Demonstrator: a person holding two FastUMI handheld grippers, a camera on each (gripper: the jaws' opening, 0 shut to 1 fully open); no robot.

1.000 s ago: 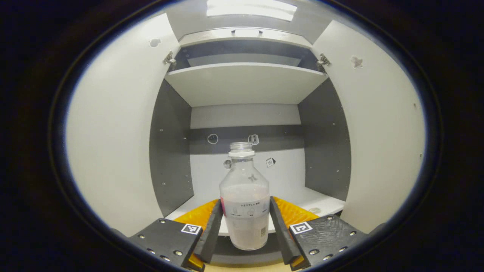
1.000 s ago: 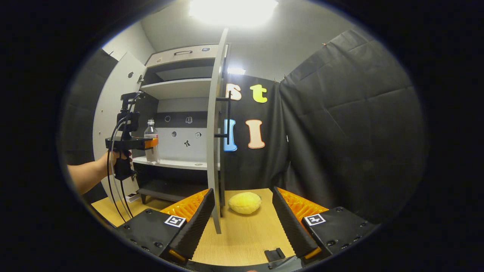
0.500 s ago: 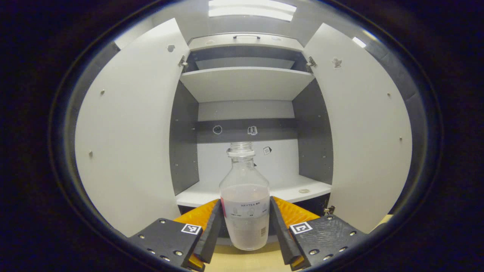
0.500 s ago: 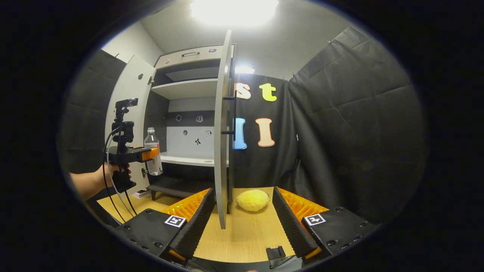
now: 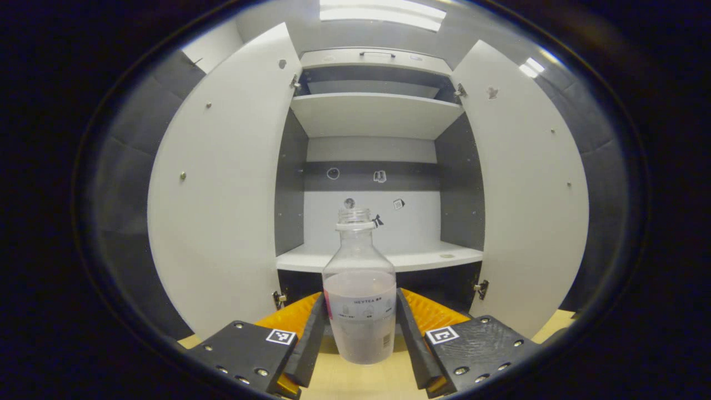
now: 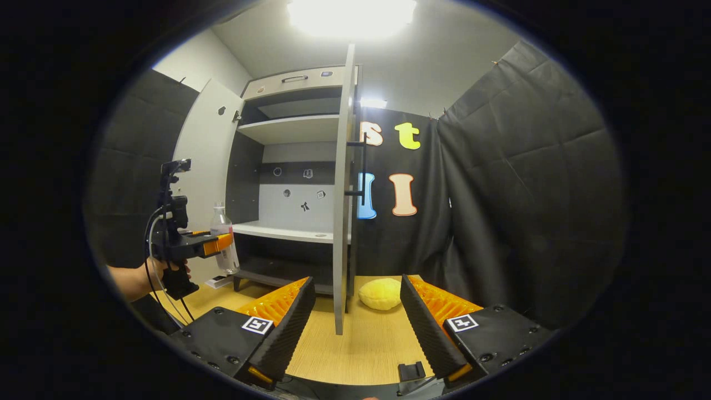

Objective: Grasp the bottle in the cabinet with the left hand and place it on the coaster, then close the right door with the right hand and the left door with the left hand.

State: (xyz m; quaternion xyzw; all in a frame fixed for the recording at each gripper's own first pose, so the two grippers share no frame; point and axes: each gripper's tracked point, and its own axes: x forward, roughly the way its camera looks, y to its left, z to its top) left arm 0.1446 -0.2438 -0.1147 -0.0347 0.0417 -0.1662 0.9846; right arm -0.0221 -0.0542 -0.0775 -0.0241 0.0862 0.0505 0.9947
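Note:
A clear bottle (image 5: 360,289) with pale liquid and no cap stands upright between my left gripper's (image 5: 360,298) fingers, which press on its label from both sides. It hangs in front of the open cabinet, clear of the lower shelf (image 5: 427,258). In the right gripper view the bottle (image 6: 221,224) and left gripper (image 6: 214,243), held by a hand (image 6: 139,276), are out by the left door (image 6: 203,150). My right gripper (image 6: 356,283) is open over the wooden table (image 6: 366,344), facing the right door's edge (image 6: 343,194). A yellow round coaster (image 6: 380,293) lies beyond that door.
Both doors stand wide open, the left door (image 5: 222,194) and right door (image 5: 527,183) flanking the shelves. The right door's dark bar handle (image 6: 364,166) faces the black cloth wall. A small black clip (image 6: 411,371) lies near my right gripper.
My left gripper has drawn the bottle back out of the cabinet and lower, away from the shelf. The right gripper view has shifted slightly left, so the door edge sits further right.

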